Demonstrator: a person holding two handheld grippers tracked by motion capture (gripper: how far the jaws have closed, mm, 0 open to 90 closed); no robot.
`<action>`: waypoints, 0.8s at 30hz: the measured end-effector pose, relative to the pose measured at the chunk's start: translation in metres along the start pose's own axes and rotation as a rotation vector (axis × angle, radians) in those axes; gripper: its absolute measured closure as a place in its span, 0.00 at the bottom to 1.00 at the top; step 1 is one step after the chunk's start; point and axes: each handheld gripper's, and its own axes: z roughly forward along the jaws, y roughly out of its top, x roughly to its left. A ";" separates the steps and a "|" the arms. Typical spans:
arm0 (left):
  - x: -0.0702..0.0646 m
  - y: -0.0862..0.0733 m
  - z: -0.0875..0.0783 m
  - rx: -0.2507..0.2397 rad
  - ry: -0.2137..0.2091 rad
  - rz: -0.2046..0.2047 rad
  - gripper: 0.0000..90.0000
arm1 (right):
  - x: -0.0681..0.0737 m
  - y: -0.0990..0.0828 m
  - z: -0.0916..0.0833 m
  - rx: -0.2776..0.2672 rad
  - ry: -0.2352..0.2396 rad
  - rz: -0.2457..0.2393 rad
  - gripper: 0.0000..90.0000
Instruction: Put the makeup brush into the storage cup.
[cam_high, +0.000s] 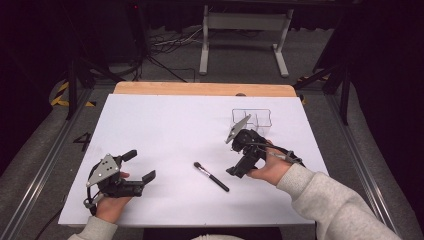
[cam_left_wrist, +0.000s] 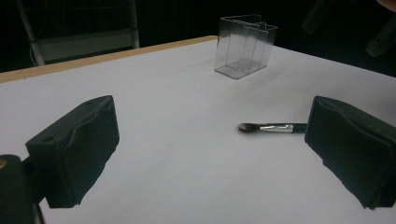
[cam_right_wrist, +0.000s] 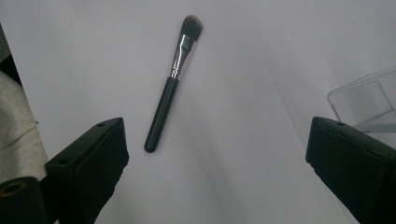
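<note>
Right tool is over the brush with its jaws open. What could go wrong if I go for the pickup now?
1. The slim black-handled makeup brush lies flat on the white table sheet, so the right tool may scrape the sheet or roll it away.
2. The clear plastic divided box stands close behind; a swing could tip it.

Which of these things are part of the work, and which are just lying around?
Part of the work:
makeup brush, lying on the white table
clear plastic box
left gripper, open
right gripper, open

Just lying around:
white metal frame on the floor
cables beside it
</note>
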 end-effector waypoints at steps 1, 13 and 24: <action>0.000 0.000 0.000 -0.003 0.001 -0.002 0.04 | 0.000 0.001 0.001 0.005 0.001 -0.002 0.07; -0.001 -0.002 -0.003 0.001 0.009 -0.003 0.04 | 0.003 0.012 0.008 0.015 0.021 -0.023 0.09; 0.000 -0.001 -0.003 0.005 0.006 -0.001 0.04 | 0.006 0.019 0.030 0.056 0.043 -0.031 0.08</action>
